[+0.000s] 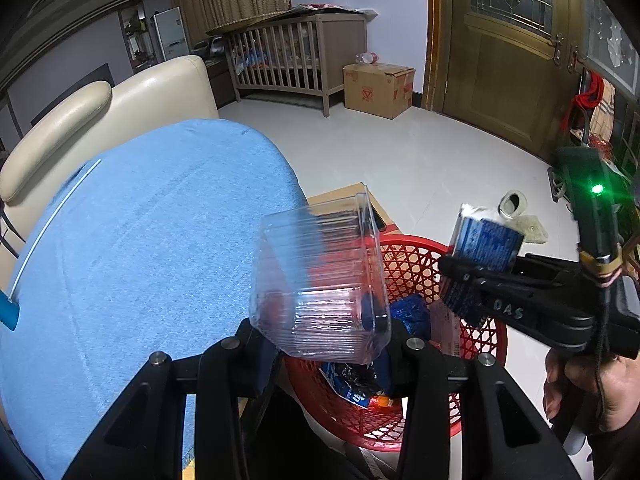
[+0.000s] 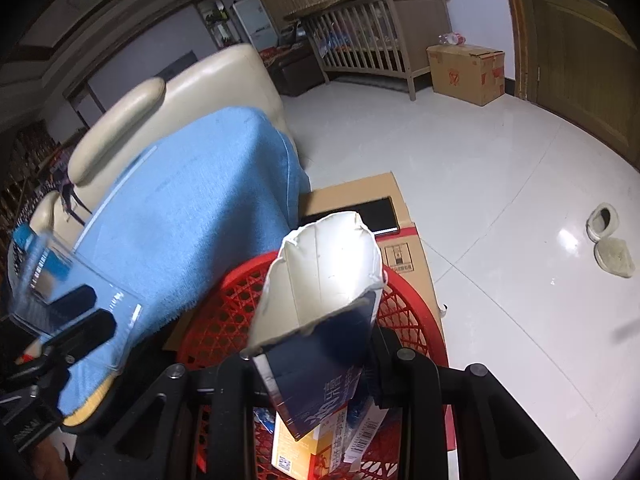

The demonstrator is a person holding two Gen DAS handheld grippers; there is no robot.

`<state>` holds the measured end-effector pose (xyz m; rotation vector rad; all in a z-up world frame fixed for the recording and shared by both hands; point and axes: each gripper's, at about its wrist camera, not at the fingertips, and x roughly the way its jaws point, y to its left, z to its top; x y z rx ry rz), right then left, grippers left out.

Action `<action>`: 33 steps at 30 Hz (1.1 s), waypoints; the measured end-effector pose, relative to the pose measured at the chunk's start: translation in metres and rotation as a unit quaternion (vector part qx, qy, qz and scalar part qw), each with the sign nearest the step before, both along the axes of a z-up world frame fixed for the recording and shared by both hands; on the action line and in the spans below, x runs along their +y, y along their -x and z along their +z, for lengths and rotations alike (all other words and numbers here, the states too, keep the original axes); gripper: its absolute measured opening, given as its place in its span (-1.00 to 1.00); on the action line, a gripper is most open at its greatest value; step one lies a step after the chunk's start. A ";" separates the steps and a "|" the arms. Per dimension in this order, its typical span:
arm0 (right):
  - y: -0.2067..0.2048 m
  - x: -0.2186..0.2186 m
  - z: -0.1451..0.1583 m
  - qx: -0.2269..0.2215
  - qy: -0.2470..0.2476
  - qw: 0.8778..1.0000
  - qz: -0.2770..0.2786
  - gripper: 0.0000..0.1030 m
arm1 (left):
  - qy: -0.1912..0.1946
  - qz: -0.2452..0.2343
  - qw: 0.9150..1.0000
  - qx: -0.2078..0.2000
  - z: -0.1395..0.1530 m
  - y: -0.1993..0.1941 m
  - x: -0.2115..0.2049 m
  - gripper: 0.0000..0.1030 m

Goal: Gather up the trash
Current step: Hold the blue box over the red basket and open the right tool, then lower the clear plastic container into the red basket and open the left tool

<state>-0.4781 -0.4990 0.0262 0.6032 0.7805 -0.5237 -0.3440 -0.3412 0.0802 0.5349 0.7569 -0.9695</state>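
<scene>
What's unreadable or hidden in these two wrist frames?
- Red basket contents: left wrist view, mostly covered by the clear plastic container and the left gripper.
- Carton print: right wrist view, too dark and cut off by the right gripper.
- Basket base: both views, hidden behind gripper frames.
- Cardboard box label: too small.

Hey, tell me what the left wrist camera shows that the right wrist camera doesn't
Only the left wrist view shows the stained-glass door and the person's right hand holding the right gripper.

Only the right wrist view shows the milk carton's torn-open white inside.

Both show the clear plastic container in the left gripper, the red basket, the blue cloth and the slippers.
</scene>
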 end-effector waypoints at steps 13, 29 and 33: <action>0.015 -0.011 0.007 -0.018 -0.003 0.999 -0.038 0.43 | -0.003 -0.009 1.000 0.004 -0.002 -0.001 -0.003 -0.17; 0.061 -0.018 0.045 -0.094 -0.003 0.992 -0.089 0.43 | -0.014 -0.032 0.999 0.006 -0.007 0.014 -0.019 -0.17; 0.067 -0.018 0.050 -0.101 -0.001 0.991 -0.090 0.43 | -0.019 -0.041 0.999 0.006 -0.010 0.022 -0.026 -0.17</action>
